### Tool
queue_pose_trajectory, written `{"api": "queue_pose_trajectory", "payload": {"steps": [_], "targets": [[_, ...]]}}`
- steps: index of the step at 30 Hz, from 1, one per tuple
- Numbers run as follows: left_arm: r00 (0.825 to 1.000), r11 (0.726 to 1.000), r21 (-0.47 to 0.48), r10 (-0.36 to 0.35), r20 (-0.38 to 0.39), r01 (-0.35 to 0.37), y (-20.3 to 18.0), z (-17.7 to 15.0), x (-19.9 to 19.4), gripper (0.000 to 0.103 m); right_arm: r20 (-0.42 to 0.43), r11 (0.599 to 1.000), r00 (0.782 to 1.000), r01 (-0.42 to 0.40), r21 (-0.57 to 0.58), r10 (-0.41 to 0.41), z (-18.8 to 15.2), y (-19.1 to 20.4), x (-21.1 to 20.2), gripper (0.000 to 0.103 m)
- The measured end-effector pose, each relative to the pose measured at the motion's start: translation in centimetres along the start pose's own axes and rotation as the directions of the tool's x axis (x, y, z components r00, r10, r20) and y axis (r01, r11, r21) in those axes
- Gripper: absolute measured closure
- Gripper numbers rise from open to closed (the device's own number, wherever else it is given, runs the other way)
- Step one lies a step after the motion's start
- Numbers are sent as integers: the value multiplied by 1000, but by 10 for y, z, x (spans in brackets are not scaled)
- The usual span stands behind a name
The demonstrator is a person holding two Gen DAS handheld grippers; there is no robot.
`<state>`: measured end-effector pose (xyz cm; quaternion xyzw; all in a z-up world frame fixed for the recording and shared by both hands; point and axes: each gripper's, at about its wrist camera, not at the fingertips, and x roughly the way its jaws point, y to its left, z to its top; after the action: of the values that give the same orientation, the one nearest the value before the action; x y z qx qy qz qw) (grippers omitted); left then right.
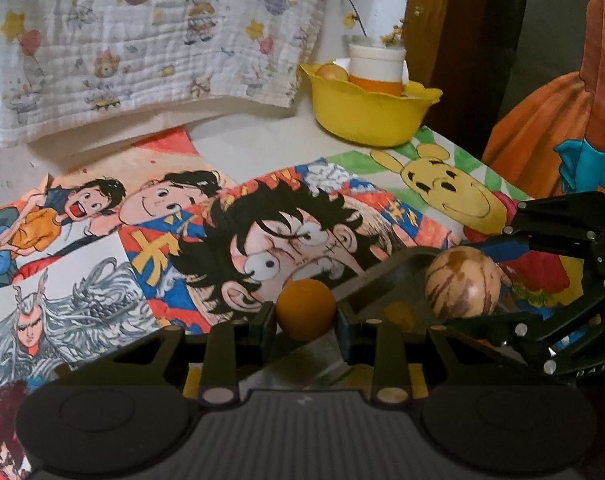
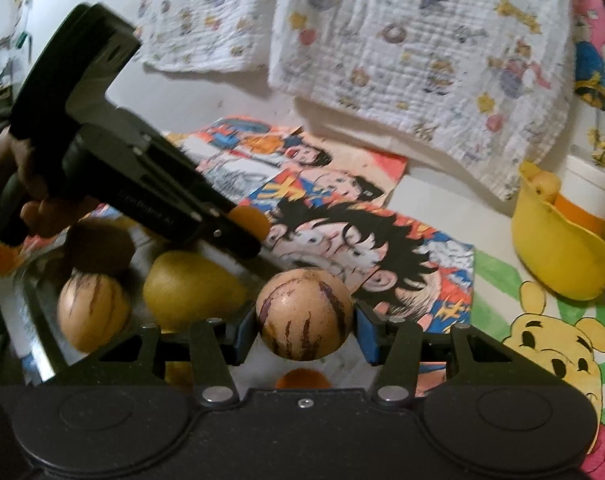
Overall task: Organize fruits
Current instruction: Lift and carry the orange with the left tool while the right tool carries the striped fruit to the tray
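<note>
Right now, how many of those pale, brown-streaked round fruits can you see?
2. One striped fruit is clamped in the right gripper; another lies in the metal tray beside a yellow pear. More may be hidden.

Each claw is matte black: the left claw (image 1: 305,316) and the right claw (image 2: 306,330) both carry blue pads on the inner faces of their fingers, which hang on slotted black link bars pinned with round silver rivets. Behind the links sits a ribbed grey-black housing flanked by two round black discs, with a small silver screw at its centre in the right wrist view and a strip of yellow showing under the rail in the left wrist view. Seen from the side, the left claw's body bears faint pale lettering along its flank, too blurred to read, and runs back to a chunky black block and handle with a person's hand (image 2: 20,184) on it.
</note>
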<state>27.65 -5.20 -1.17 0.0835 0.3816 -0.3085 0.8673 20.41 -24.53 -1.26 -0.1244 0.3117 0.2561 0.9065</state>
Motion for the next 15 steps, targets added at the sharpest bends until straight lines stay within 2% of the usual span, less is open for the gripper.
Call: {"api": "queue_pose_trajectory", "payload": {"steps": [11, 15], "targets": [[999, 1000, -14, -14, -30, 14, 1, -5, 3, 68, -48, 998, 997, -57, -24, 56, -2, 2, 3, 50], [999, 1000, -8, -13, -44, 12, -2, -5, 3, 69, -112, 996, 989, -91, 13, 92, 3, -3, 6, 50]]}}
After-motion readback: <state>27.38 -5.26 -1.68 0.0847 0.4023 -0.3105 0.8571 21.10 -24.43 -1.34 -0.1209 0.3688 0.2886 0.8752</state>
